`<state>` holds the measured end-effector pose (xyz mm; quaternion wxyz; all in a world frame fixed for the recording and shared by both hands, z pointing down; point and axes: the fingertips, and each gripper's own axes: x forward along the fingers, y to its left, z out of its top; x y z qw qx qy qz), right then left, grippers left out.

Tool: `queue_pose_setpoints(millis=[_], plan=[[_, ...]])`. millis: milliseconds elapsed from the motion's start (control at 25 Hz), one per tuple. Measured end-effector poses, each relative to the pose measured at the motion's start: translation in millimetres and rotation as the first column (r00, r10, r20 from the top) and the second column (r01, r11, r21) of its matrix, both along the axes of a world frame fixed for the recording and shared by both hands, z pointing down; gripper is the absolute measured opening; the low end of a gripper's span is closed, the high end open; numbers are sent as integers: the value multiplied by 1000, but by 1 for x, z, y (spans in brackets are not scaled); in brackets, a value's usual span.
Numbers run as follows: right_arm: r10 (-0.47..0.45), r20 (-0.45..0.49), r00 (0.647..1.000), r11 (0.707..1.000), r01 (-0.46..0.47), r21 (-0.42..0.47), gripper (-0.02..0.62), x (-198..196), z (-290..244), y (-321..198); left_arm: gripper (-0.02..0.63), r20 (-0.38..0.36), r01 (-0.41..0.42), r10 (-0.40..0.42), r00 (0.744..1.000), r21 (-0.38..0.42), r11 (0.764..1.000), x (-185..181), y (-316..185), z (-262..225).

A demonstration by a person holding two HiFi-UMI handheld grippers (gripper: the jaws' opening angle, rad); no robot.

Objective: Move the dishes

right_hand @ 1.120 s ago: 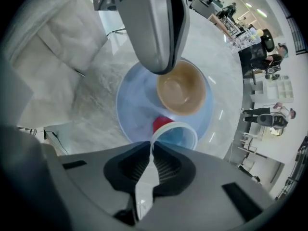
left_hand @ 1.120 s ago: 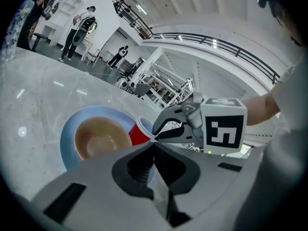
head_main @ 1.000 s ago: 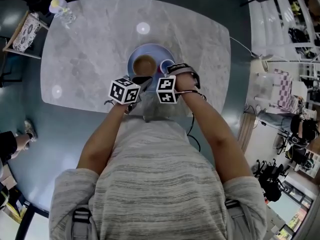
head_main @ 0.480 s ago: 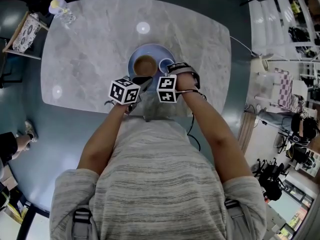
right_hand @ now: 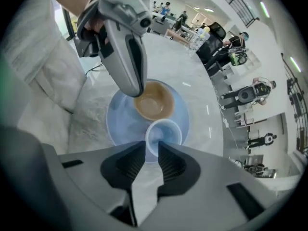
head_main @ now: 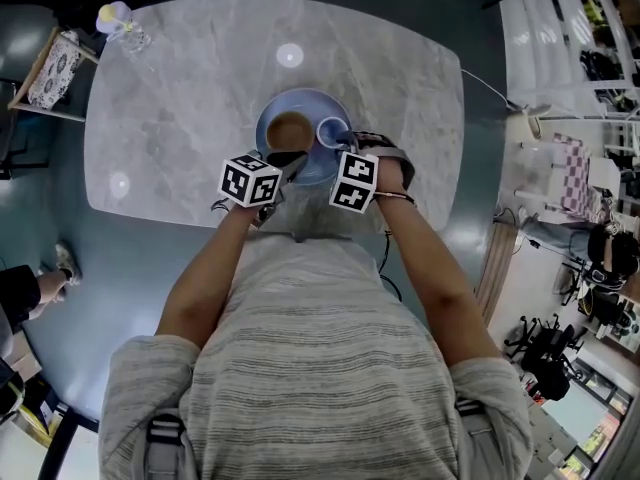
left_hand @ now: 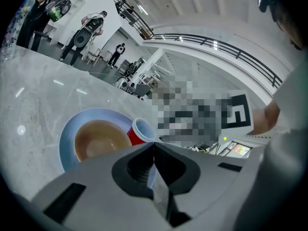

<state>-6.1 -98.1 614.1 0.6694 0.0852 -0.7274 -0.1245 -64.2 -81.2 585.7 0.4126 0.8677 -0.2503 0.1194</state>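
Note:
A blue plate lies mid-table with a brown bowl and a small red cup standing on it. My left gripper is at the plate's near rim, jaws shut on that rim. From the left gripper view, the bowl and the cup sit just beyond the jaws. My right gripper hangs over the cup, pointing steeply down. In the right gripper view its jaws have just been opening and hold nothing. The cup stands free below them, beside the bowl on the plate.
The grey marble table reaches well past the plate on all sides. A clear bottle stands at its far left corner, with a chair beyond that edge. My body is against the near edge.
The right gripper has opened, let go of the cup and drawn up and to the right. The cup stays on the plate. The left gripper has not moved.

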Motion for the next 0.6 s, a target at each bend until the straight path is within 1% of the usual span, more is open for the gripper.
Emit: queue_pose_setpoints(millis=[120,200,280,360,400,440,480,560,600], plan=[[79,99,992,997,-80,1,98,-1,-10,3,20,-1,-1,1,1000,3,1000,2,-2,-2],[134,169,976,990,-138,9,94,-2,-18,3,20,-2,-2,2,1000,10,1000,3,-2,-5],[194,239,951,979,-203,12,85,-3,-24,2,20,-7,-4,5,1000,19,1000,5,-2,-8],[265,320,910,960,-279,-2,72,-3,-31,-1,20,-19,-7,7,1000,27,1000,6,-3,-12],[306,369,878,947,-322,-20,66,-3,-35,-2,20,-27,-8,9,1000,32,999,6,-3,-15],[350,421,837,930,-366,-45,63,-2,-39,-3,20,-36,-10,11,999,40,999,6,-3,-18],[393,476,787,910,-407,-79,58,-2,-44,-4,20,-46,-11,14,999,50,999,7,-3,-21],[462,582,669,870,-468,-154,43,-1,-55,-4,20,-64,-12,17,998,83,996,8,-3,-30],[483,630,608,854,-486,-185,38,0,-61,-4,20,-72,-11,18,997,102,995,8,-2,-35]])
